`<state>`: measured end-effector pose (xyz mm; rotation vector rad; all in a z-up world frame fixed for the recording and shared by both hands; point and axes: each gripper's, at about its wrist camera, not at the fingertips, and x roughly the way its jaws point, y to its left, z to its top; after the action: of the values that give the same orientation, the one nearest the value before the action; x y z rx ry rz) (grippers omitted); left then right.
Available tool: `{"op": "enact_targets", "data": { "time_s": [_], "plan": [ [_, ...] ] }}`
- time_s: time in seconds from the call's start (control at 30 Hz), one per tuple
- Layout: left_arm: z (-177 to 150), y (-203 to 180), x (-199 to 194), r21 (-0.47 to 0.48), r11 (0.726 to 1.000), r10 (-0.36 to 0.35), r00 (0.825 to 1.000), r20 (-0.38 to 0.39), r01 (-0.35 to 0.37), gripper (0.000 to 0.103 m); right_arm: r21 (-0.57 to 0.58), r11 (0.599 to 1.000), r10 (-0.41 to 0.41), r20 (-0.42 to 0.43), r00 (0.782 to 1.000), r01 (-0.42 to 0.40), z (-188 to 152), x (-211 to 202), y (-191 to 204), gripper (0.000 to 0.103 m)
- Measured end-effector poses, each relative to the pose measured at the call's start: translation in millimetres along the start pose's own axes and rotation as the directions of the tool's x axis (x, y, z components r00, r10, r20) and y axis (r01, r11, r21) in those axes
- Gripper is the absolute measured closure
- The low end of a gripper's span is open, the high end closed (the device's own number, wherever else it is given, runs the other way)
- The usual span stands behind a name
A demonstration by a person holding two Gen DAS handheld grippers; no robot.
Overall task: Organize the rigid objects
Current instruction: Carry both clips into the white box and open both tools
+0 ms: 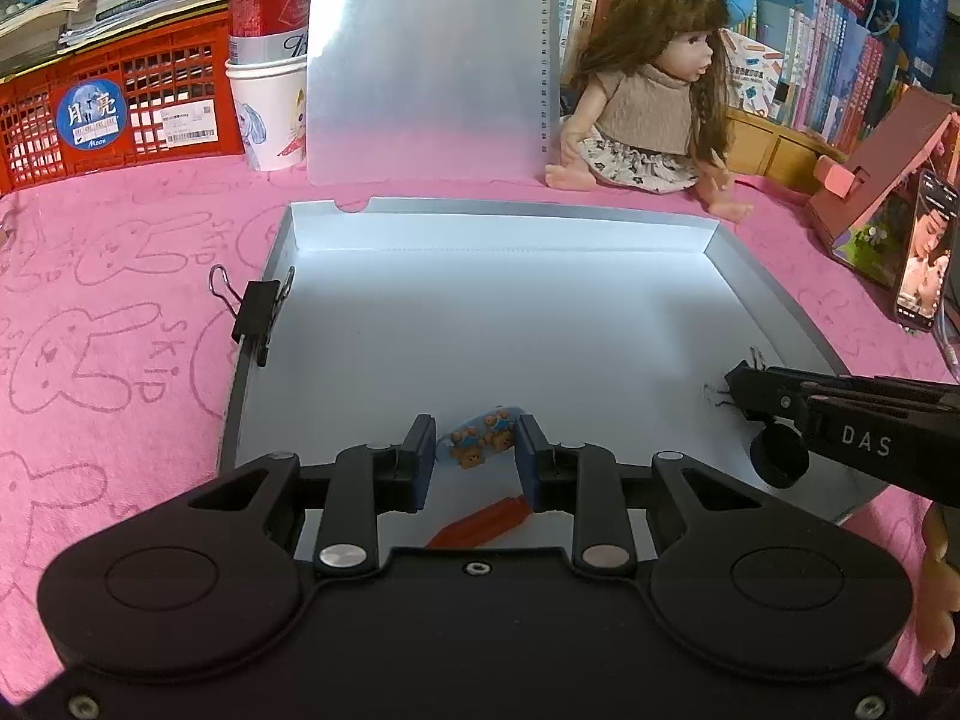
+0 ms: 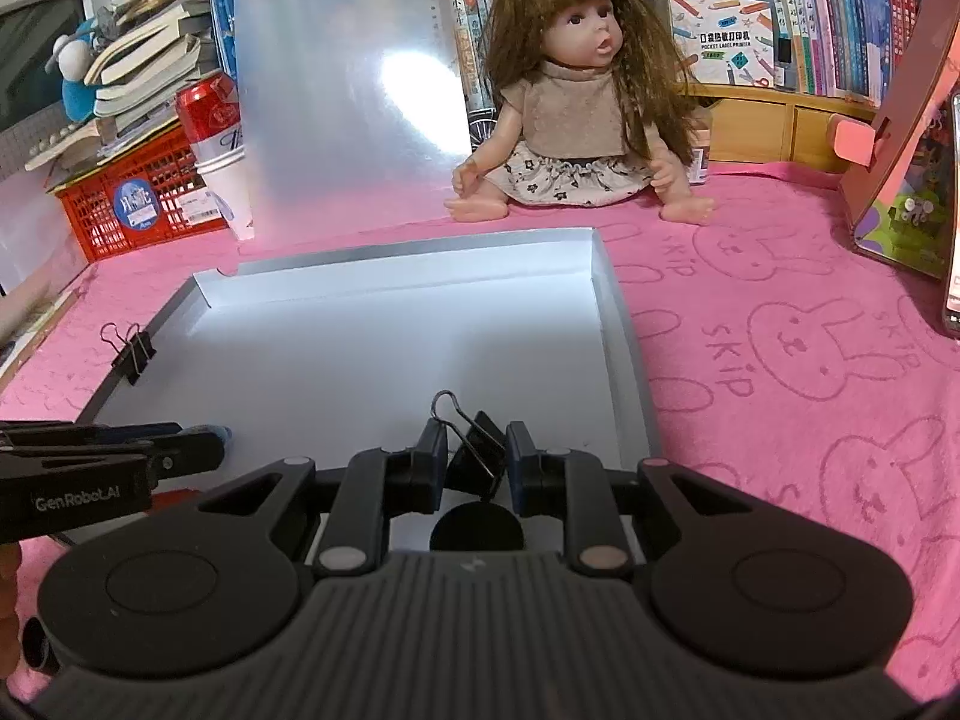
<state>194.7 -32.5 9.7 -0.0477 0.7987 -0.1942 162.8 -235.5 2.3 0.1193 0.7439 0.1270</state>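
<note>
In the left wrist view my left gripper is shut on a small blue hair clip with bear figures, low over the near part of a shallow silver box. A red-orange stick-shaped piece lies on the box floor under the gripper. My right gripper is shut on a black binder clip, whose wire handle sticks up, over the box's near right part. Each gripper shows in the other's view: the right gripper and the left gripper. A black round object lies below the right fingers.
Another black binder clip is clamped on the box's left rim. Behind the box stand a clipboard, a doll, a paper cup with a red can and a red crate. A phone leans at right on the pink towel.
</note>
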Motion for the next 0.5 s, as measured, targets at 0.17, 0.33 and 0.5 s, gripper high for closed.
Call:
{"op": "enact_targets", "data": {
  "time_s": [0.17,0.33,0.5],
  "plan": [
    [-5,0,-5,0.010,1.000,-0.006,1.000,0.001,0.006,0.076,-0.034,0.999,-0.016,-0.003,1.000,0.016,-5,-3,3,0.079],
    [-10,-2,-10,0.026,1.000,-0.006,1.000,0.005,0.006,0.075,-0.048,0.999,-0.016,-0.012,1.000,0.016,-8,-8,2,0.079],
    [-17,-2,-15,0.042,0.999,0.003,1.000,0.012,-0.003,0.075,-0.062,0.998,-0.010,-0.017,1.000,0.009,-15,-14,2,0.079]
  ]
}}
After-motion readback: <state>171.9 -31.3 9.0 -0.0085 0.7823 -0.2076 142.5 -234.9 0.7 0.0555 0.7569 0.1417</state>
